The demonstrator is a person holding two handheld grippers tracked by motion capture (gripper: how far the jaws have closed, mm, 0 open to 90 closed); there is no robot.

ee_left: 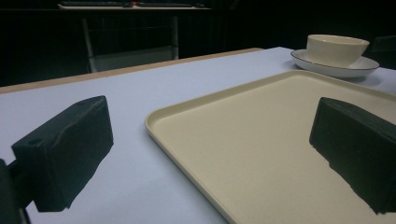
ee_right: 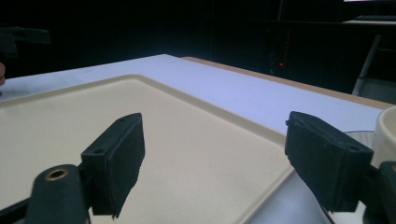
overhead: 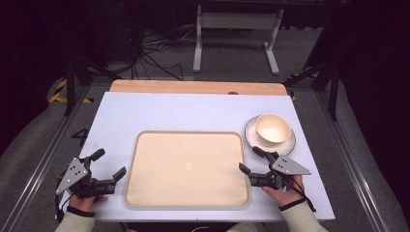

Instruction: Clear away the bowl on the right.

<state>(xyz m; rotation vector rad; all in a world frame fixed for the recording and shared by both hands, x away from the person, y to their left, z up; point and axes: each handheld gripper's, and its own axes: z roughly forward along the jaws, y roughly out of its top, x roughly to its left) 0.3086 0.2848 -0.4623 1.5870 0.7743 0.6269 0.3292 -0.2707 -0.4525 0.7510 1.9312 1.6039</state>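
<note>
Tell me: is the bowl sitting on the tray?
No, the bowl sits on a plate beside the tray, whose surface is bare.

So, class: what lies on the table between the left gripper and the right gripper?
The cream tray lies between the left gripper and the right gripper, with nothing on it, as the high view shows.

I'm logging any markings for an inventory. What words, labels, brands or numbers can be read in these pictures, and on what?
None: no readable text on the tray, the bowl, the saucer or the table.
A small pale mark at the tray's centre is too small to read.
</note>
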